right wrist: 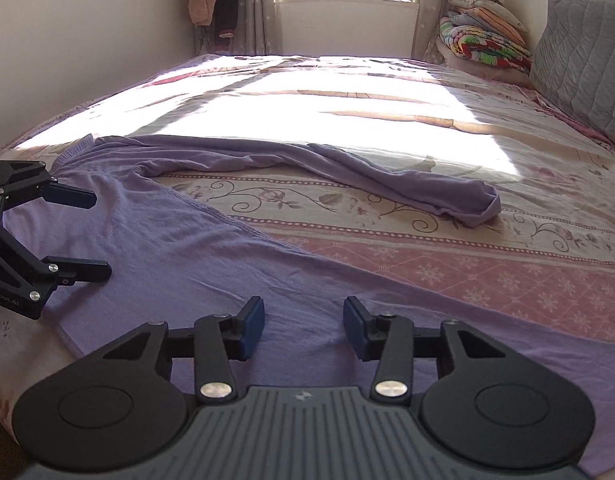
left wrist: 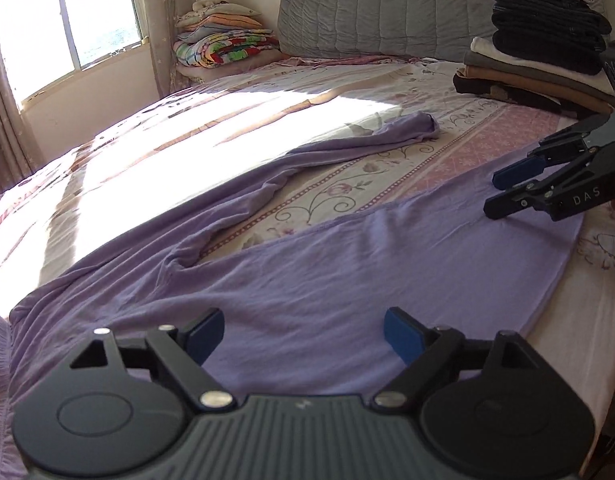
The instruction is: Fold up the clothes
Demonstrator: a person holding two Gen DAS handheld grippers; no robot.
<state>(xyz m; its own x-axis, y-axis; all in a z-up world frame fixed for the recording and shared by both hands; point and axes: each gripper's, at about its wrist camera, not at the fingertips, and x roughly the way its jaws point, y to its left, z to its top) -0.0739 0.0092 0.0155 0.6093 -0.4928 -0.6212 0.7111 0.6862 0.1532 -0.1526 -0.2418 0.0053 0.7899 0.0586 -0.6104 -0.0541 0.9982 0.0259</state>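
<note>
Lilac knit garment lies partly spread on the floral-sheeted bed, one long section still rumpled; no fold made yet. Left tongs and right tongs hover over it, both parted and empty. Stack of folded clothes stands behind.

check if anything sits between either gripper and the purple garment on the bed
Nothing visible does. The left gripper and right gripper both hang open directly over the purple garment, with only bare cloth ahead of their fingers. The stack of folded clothes sits well off to the side.
</note>
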